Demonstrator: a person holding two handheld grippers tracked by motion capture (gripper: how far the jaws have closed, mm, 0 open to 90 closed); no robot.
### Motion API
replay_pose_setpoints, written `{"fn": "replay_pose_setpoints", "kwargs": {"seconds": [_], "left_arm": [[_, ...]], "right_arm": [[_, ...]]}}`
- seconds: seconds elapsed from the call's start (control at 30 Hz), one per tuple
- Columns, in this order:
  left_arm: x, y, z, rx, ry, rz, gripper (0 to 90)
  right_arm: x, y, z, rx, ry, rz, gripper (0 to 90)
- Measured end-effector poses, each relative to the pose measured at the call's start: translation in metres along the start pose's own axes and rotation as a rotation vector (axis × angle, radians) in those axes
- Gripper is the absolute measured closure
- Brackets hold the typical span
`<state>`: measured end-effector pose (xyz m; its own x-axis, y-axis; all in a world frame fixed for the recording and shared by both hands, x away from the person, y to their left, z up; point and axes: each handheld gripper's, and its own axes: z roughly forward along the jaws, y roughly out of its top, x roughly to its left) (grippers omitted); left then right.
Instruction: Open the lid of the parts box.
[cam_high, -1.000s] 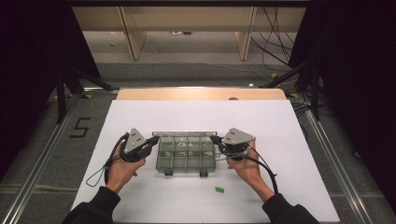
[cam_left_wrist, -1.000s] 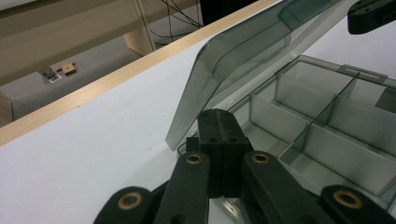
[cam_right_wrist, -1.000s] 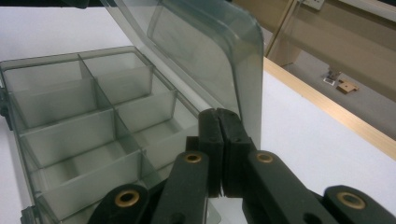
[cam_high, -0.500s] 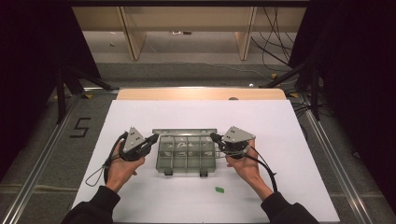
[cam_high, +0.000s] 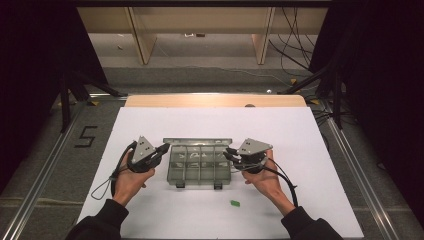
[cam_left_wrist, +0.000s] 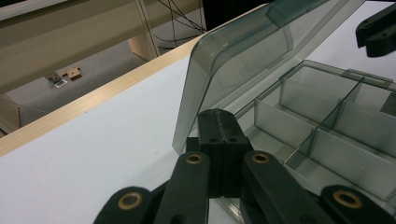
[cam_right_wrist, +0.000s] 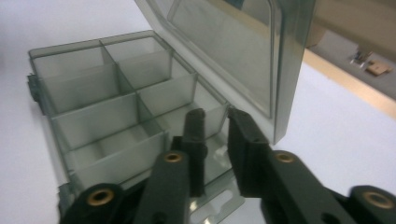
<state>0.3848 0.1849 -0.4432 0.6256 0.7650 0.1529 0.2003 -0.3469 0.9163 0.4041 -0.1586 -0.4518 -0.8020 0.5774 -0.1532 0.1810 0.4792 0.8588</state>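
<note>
A smoky clear compartment box (cam_high: 172, 172) lies in the middle of the white table, its lid (cam_high: 197, 141) standing up at the back. My left gripper (cam_high: 165, 148) is at the box's left end, its jaws shut together (cam_left_wrist: 219, 116) just by the lid's corner (cam_left_wrist: 191, 116). My right gripper (cam_high: 227, 152) is at the box's right end. Its jaws (cam_right_wrist: 214, 119) have just been opening and stand a little apart, one inside the end compartment, one outside, with the box's end wall (cam_right_wrist: 212, 140) between them. The compartments (cam_right_wrist: 107, 107) look empty.
A small green piece (cam_high: 233, 203) lies on the white sheet in front of the box, near the person's right forearm. A wooden strip (cam_high: 215, 100) edges the table's far side; cables and furniture legs lie on the floor beyond.
</note>
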Motion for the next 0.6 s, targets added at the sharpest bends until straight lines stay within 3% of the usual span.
{"fn": "replay_pose_setpoints", "kwargs": {"seconds": [0.17, 0.23, 0.3, 0.37, 0.4, 0.43, 0.6], "left_arm": [[0.0, 0.0, 0.0, 0.0, 0.0, 0.004, 89.9], [-0.001, 0.0, 0.0, 0.0, -0.001, 0.004, 89.9], [-0.003, 0.0, -0.001, 0.013, 0.002, -0.019, 90.0], [-0.003, -0.001, -0.001, 0.013, 0.003, -0.022, 89.9], [-0.001, 0.0, 0.0, 0.001, -0.003, 0.005, 89.9], [-0.003, -0.001, -0.001, 0.014, 0.002, -0.02, 89.9], [-0.003, 0.0, -0.001, 0.014, 0.002, -0.019, 89.9]], "right_arm": [[-0.005, 0.0, -0.005, 0.025, 0.0, 0.069, 49.1], [-0.007, -0.001, -0.006, 0.025, -0.006, 0.08, 42.9], [-0.01, 0.001, -0.007, 0.011, -0.028, 0.062, 39.6], [-0.012, 0.003, -0.007, 0.009, -0.033, 0.074, 37.2], [-0.013, 0.005, -0.006, 0.003, -0.041, 0.061, 36.5], [-0.014, 0.006, -0.005, -0.002, -0.044, 0.049, 36.2], [-0.018, 0.012, 0.001, -0.001, -0.034, 0.035, 37.7]]}}
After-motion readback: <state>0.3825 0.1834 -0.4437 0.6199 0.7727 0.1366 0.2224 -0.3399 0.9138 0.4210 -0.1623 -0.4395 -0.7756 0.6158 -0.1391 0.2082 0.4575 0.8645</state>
